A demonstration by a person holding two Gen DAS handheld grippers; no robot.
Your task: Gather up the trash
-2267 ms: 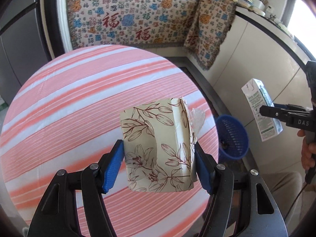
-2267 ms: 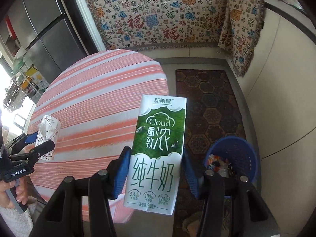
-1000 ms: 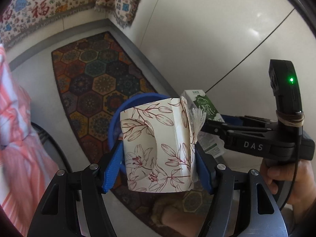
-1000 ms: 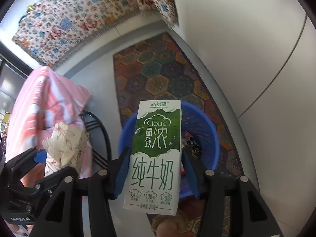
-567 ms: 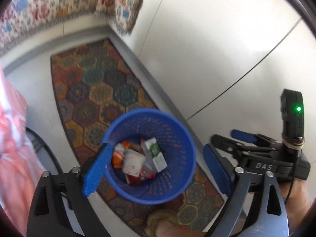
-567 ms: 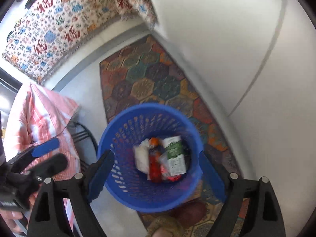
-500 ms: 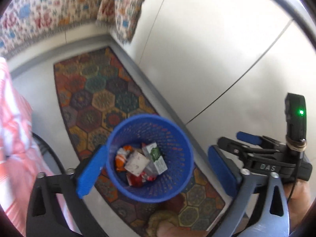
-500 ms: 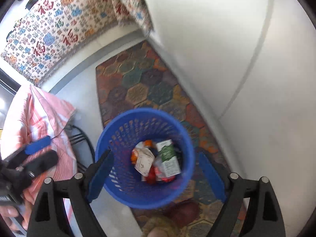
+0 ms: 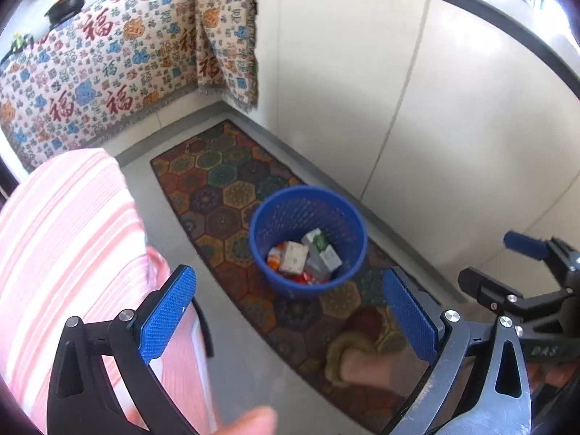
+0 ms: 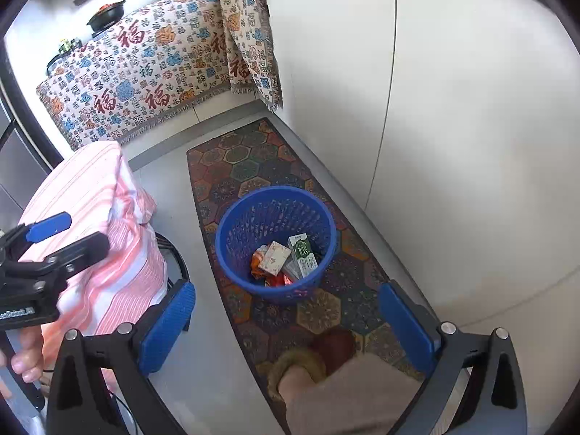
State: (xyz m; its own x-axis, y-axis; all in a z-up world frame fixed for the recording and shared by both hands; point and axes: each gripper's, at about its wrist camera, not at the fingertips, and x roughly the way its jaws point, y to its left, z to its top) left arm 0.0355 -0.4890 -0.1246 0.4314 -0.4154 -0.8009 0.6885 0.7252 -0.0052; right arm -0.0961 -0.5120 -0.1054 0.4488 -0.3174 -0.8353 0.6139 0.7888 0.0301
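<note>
Blue basket (image 10: 232, 232) on the rug holds the milk carton (image 10: 302, 255), long axis tilted upward, beside the floral box (image 10: 274, 258). Both tongs, left (image 9: 290, 311) and right (image 10: 286, 330), have just been opening: wide, empty. Only the right view shows carton lettering.

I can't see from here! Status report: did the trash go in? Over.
Left claw and right claw open, empty, jaws just opened. Milk carton and floral box lie inside the blue basket. Nothing in the way.
</note>
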